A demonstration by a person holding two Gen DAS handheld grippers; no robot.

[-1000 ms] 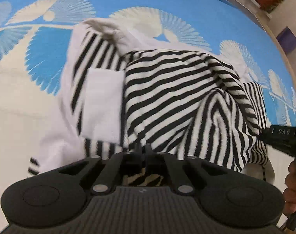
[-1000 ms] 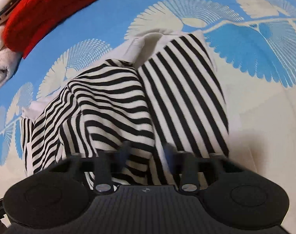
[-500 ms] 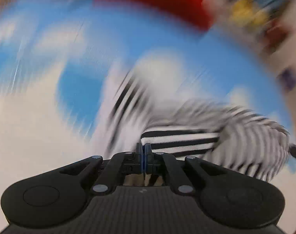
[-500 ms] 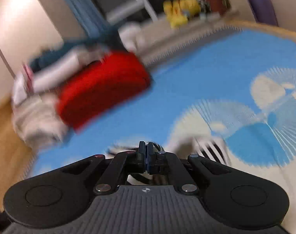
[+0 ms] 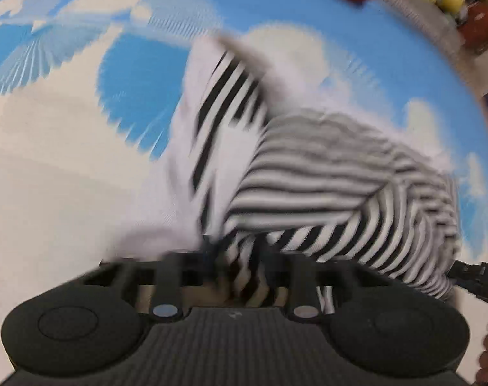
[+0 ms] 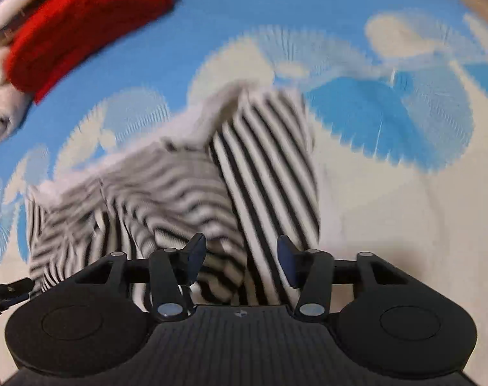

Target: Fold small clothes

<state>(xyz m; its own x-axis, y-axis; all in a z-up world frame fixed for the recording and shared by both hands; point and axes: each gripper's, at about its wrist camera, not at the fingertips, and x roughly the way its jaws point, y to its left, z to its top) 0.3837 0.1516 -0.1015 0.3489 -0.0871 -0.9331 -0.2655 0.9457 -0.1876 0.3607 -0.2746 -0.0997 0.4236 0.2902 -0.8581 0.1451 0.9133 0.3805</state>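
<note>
Striped top [image 6: 186, 193] lies bunched mid-mat [image 6: 388, 218], 12 o'clock of both tools. Your right gripper [image 6: 240, 257]: jaws spread over hem, prob. lining up a pinch. Left gripper [image 5: 236, 251]: blurred, can't tell.

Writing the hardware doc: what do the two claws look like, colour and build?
Both match: matte black ribbed bodies, a round disc each side, silver pivot pins on black linkages. The right claw has dark blue finger pads; the left claw is too blurred for pad colour.
</note>
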